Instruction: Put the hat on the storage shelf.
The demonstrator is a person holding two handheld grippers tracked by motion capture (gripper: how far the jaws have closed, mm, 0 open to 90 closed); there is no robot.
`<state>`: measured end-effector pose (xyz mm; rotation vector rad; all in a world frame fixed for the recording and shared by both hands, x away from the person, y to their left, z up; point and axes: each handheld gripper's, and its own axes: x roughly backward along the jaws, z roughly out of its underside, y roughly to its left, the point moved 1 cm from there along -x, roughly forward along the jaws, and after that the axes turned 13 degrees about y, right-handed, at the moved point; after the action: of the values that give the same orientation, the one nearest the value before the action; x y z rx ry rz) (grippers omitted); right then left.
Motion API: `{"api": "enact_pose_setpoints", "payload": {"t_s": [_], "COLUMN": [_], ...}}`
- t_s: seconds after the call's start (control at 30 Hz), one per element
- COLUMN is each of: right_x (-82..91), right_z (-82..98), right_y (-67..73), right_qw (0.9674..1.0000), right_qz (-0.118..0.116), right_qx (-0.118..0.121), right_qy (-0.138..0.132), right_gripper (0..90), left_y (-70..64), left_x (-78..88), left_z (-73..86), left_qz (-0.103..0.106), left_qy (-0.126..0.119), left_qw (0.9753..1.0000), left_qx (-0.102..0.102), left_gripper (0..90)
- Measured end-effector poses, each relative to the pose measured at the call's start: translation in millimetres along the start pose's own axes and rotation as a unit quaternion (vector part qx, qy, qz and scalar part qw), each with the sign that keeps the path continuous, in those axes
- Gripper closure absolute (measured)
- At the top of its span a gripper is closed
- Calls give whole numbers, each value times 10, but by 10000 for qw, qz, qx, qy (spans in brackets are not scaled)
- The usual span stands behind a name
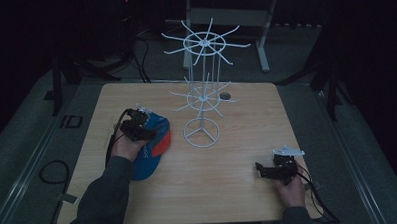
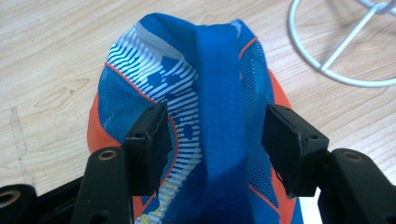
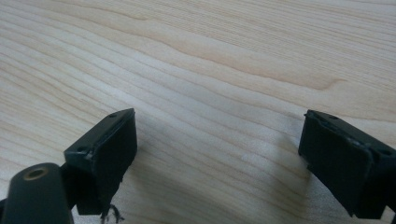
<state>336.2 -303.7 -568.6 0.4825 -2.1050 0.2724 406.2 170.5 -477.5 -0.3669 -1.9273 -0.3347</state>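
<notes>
A blue cap point(image 1: 160, 139) with white stripes and an orange brim lies on the left part of the wooden table point(image 1: 214, 181). My left gripper point(image 1: 148, 133) rests over it, held by a hand. In the left gripper view the gripper point(image 2: 215, 135) stands open, its jaws on either side of the cap's point(image 2: 219, 84) raised blue middle band, with mesh fabric between them. My right gripper point(image 1: 262, 170) sits low over the table at the front right. It is open point(image 3: 217, 154), with bare wood between its jaws.
A white wire display rack point(image 1: 202, 94) with two tiers of spoke hooks stands at the table's centre on a ring base point(image 1: 202, 133); that ring point(image 2: 327, 70) is just beyond the cap. A small round hole point(image 1: 225, 96) lies behind it. Metal stand legs point(image 1: 261, 44) are past the table.
</notes>
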Motion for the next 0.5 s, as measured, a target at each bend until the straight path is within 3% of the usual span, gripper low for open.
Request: {"api": "enact_pose_setpoints", "payload": {"t_s": [0.5], "right_x": [0], "right_z": [0], "right_y": [0], "right_qw": [10000], "right_qz": [0], "right_qx": [0], "right_qy": [1], "right_gripper": [114], "left_y": [60], "left_x": [-61], "left_z": [-121], "left_qz": [202], "left_qy": [423], "left_qw": [9989], "left_qx": [55], "left_gripper": [431]}}
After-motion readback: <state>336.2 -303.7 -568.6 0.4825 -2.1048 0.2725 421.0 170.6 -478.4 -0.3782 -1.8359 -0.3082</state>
